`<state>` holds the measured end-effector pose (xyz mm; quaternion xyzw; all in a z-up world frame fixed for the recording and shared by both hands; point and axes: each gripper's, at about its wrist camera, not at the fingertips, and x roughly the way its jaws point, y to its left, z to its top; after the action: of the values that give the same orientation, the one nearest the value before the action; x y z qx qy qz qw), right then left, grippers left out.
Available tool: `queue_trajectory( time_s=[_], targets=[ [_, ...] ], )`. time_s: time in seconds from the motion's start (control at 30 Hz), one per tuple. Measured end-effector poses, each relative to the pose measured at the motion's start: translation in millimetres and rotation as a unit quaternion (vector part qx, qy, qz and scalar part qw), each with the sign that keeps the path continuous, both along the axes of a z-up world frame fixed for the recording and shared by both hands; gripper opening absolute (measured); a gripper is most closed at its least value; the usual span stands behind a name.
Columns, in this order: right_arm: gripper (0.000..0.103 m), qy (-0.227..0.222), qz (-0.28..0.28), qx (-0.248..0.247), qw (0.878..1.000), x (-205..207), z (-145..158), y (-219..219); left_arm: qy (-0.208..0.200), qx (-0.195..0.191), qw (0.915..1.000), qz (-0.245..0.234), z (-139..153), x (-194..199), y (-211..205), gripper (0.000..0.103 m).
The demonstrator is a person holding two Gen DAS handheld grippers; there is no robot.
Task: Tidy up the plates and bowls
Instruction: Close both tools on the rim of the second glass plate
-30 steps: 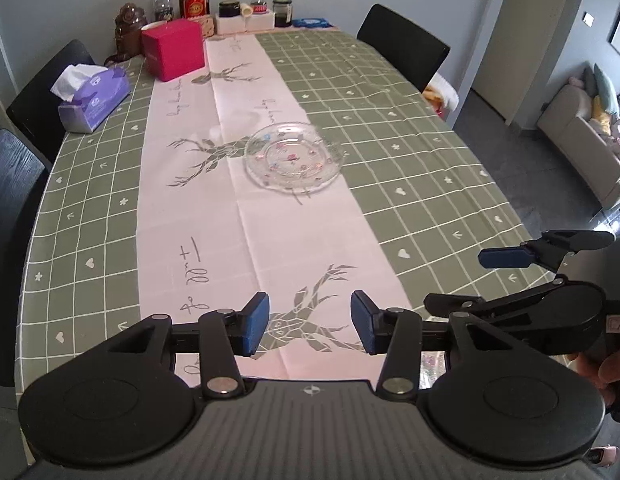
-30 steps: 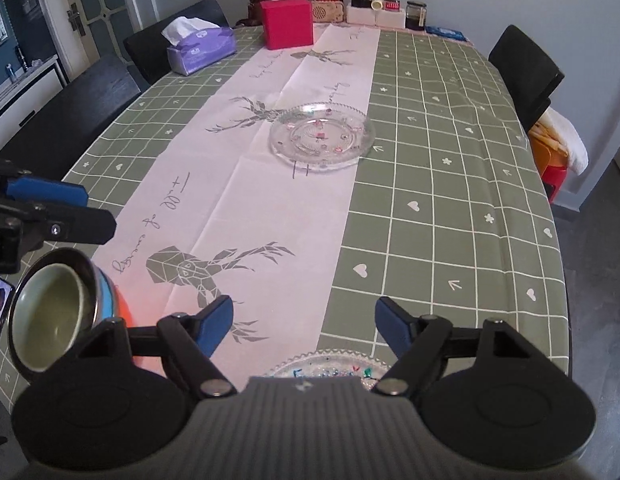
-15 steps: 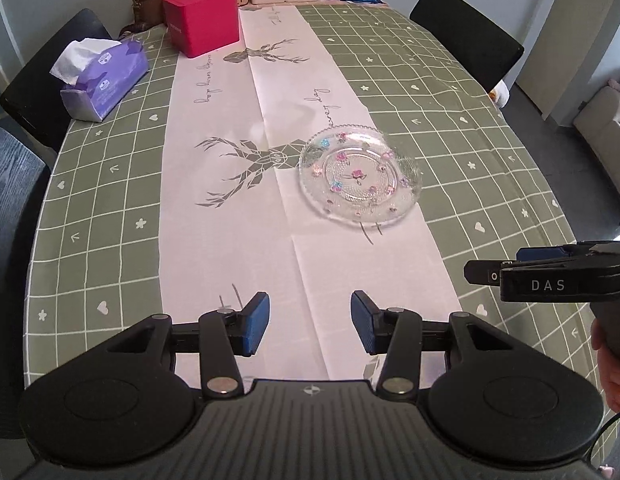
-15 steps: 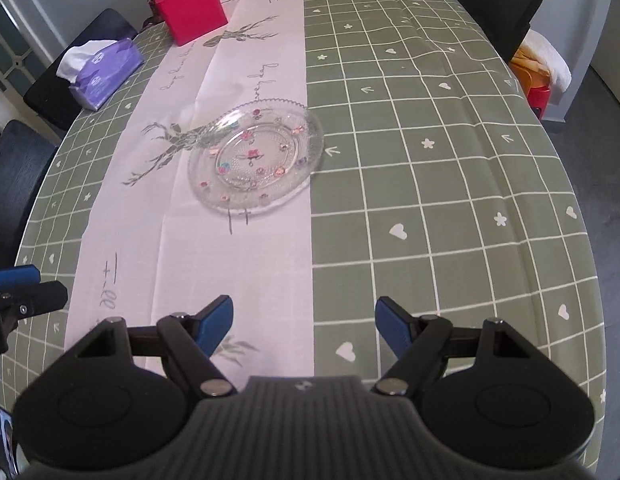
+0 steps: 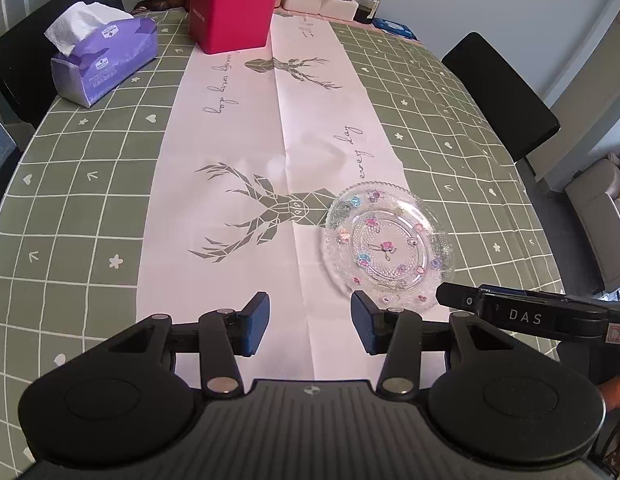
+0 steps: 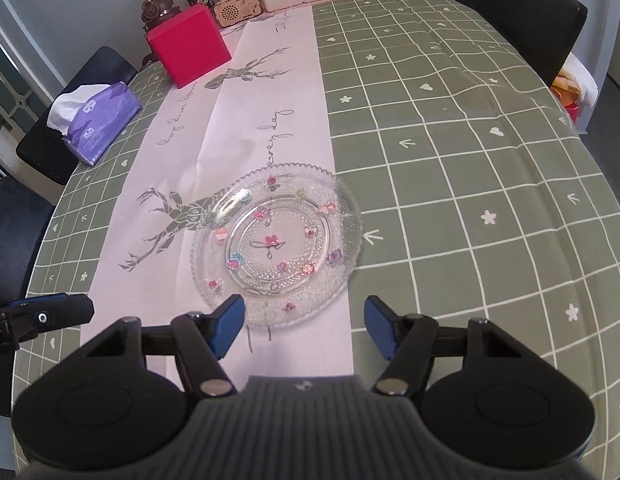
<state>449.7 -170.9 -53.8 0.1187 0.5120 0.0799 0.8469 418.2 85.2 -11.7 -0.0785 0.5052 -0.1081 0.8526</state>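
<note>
Setting: dining table [image 5: 89, 216] under a green grid cloth with a pale pink runner [image 5: 237, 152] down the middle, dark chairs round the edges.
Right gripper [image 6: 303, 330]: jaws spread, nothing between the blue pads. They've just been closing in a bit, still empty.
Plate vs right gripper: the clear glass plate [image 6: 275, 246] with little coloured flowers sits flat right in front of the pads, its near rim just past the left pad, no contact that I can see.
Left gripper [image 5: 310, 328]: jaws parted, empty, hovering over the runner. The plate [image 5: 390, 250] is ahead and off to its right side.
Plate spot: mid-table, on the runner's right edge, spilling a little onto the green.
Containers: plate has nothing on it. Purple tissue pack [image 5: 105, 60] near the left edge has a tissue poking out; red box [image 5: 231, 16], jars and bottles line the far end.
Changed: a second ago the plate was way up ahead and a stack of bowls showed at the near edge; now both grippers are up close to the plate and the bowls are out of view.
</note>
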Motion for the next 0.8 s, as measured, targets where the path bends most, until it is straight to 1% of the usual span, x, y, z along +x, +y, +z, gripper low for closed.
queue_trajectory(
  time_s=[0.03,0.1,0.17,0.23,0.27,0.37,0.4,0.47,0.53,0.63,0.8],
  targets=[
    [0.060,0.002,-0.002,0.000,1.000,4,-4,1,0.003,-0.002,1.0000,0.000,-4,3,1,0.054],
    [0.059,0.005,-0.008,-0.002,1.000,12,-11,1,0.007,-0.010,0.9999,0.000,-10,8,1,0.054],
    [0.056,0.009,-0.015,-0.001,1.000,18,-18,0,0.008,-0.018,0.9998,-0.002,-16,11,1,0.054],
    [0.048,0.019,-0.023,0.007,1.000,23,-26,-4,0.010,-0.024,0.9996,-0.007,-21,14,-1,0.054],
    [0.046,0.024,-0.028,0.012,0.999,25,-30,-6,0.010,-0.027,0.9996,-0.009,-23,15,-2,0.054],
    [0.043,0.012,-0.038,0.019,0.999,30,-34,-10,0.001,-0.040,0.9991,-0.012,-28,19,-3,0.054],
    [0.038,0.008,-0.040,0.022,0.999,31,-34,-12,-0.003,-0.046,0.9989,-0.012,-29,21,-3,0.054],
    [0.033,0.000,-0.045,0.023,0.999,33,-35,-14,-0.011,-0.058,0.9982,-0.008,-32,25,-5,0.054],
    [0.025,-0.004,-0.046,0.021,0.999,35,-36,-16,-0.017,-0.068,0.9975,-0.006,-35,30,-7,0.054],
    [0.017,-0.006,-0.044,0.020,0.999,36,-37,-19,-0.024,-0.065,0.9976,-0.002,-42,37,-12,0.054],
    [0.017,-0.008,-0.036,0.024,0.999,34,-37,-21,-0.016,-0.058,0.9981,0.013,-60,49,-20,0.049]
  ],
)
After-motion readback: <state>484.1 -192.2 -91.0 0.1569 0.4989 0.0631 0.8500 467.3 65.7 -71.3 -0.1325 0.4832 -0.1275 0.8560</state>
